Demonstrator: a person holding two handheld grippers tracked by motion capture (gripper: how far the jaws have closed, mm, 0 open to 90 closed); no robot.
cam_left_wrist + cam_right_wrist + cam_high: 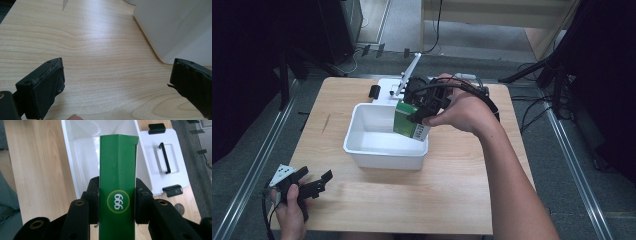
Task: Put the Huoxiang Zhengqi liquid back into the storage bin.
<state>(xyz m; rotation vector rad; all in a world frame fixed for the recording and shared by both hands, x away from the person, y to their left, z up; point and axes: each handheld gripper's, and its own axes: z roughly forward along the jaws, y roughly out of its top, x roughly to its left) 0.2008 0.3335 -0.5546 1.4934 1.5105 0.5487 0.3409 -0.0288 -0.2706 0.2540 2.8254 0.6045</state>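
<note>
Right gripper (414, 116) clamps its black jaws on the two narrow sides of a tall green cardboard box (118, 187) with a round "999" logo, holding it tilted over the right rim of the white rectangular plastic tub (362, 150), its lower end hanging inside the tub. The tub sits mid-table on the light wooden table (452, 200), with its flat white lid with black handle and clips (172, 152) lying just beyond it. Left gripper (314, 184) rests at the table's near-left corner in the person's left hand (289, 210), jaws spread wide apart with nothing between them, the tub's wall just ahead.
</note>
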